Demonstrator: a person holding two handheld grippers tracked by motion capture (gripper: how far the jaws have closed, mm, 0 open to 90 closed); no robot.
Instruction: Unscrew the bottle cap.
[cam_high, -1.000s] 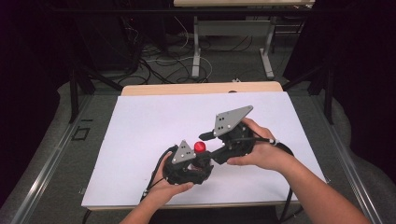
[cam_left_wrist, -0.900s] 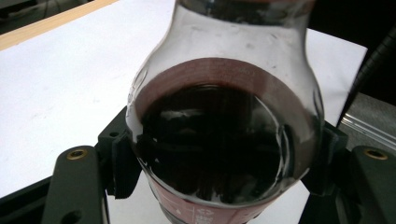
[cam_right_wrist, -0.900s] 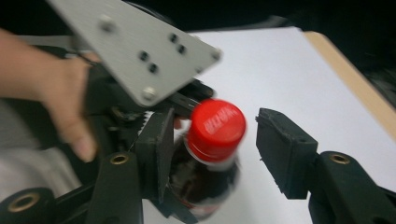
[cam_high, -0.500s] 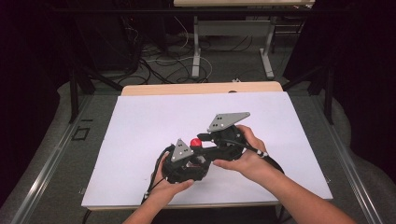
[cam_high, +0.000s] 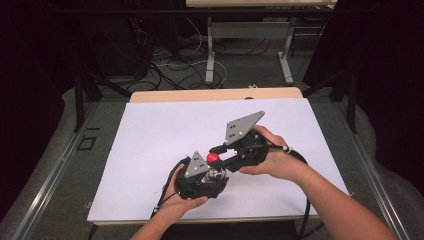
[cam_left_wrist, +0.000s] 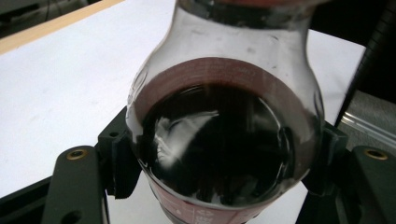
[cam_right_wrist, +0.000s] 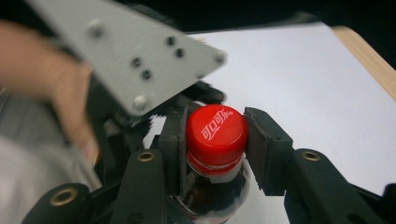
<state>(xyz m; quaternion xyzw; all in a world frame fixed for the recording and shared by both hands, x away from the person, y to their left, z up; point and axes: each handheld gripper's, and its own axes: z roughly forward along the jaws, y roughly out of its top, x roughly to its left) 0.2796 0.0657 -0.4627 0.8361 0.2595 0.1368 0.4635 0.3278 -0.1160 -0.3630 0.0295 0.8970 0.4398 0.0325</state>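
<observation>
My left gripper (cam_high: 212, 172) clamps the bottle (cam_left_wrist: 224, 140) around its rounded shoulder, the jaw pads pressed against the glassy sides; in the left gripper view the dark drink swells close to the lens, and the bottle's lower body is cut off at the bottom edge, with only a strip of red label showing, its print too small and curved to read. My right gripper (cam_right_wrist: 215, 140) comes at the red cap (cam_right_wrist: 216, 132) from the side: one pad lies against the cap, while the other sits just beside it, and I cannot tell whether it truly touches. In the high view the bottle itself is almost wholly hidden under my left hand (cam_high: 182, 200), my right hand (cam_high: 272, 157) and the two grey three-cornered plates, so just the cap peeks out between the grippers as a red spot, above the near middle of the white sheet (cam_high: 150, 135) on the table (cam_high: 200, 94). The bottle's long axis seems to run from my left gripper up toward the right one, neck end toward my right hand. White Chinese characters in Coca-Cola script cross the cap's top.
</observation>
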